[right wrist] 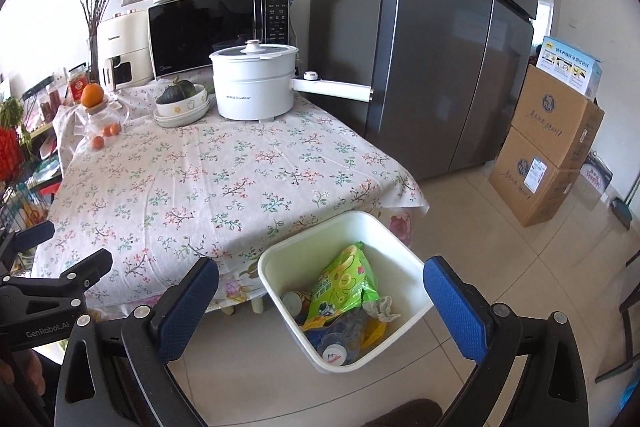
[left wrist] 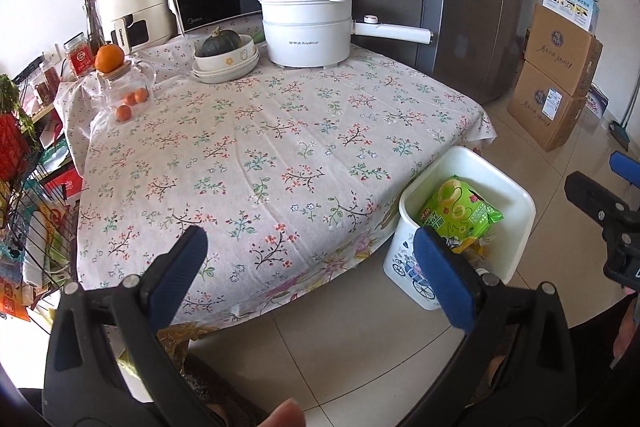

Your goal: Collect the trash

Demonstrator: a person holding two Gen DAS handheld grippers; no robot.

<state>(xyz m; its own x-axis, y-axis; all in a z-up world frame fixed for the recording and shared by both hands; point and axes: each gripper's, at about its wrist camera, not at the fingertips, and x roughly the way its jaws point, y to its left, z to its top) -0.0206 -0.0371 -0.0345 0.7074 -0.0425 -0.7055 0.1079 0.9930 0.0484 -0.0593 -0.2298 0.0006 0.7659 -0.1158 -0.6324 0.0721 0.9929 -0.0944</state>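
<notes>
Both pairs of tongs are hanging spread and empty over the near edge of the table: the left gripper (left wrist: 312, 267) with its blue-padded black jaws is gaping above the flower-printed white tablecloth (left wrist: 256, 147), and the right gripper (right wrist: 320, 299) is standing just as wide above the white square plastic bin (right wrist: 276, 267) on the tiled floor beside the table corner. The collected trash is lying inside that bin: a bright green crinkly snack bag (right wrist: 344, 287) on top, a crushed clear plastic bottle (right wrist: 344, 335), a crumpled grey tissue (right wrist: 384, 307) and a small can (right wrist: 292, 301). No loose litter is showing on the cloth, so the job is looking close to finished. The risk from here is probably clumsiness: a low swing could be knocking the light bin over and spilling it, or a jaw could be snagging the cloth and dragging the white electric pot (left wrist: 308, 27) and the stacked cream bowls with the dark green squash (left wrist: 226, 59).
</notes>
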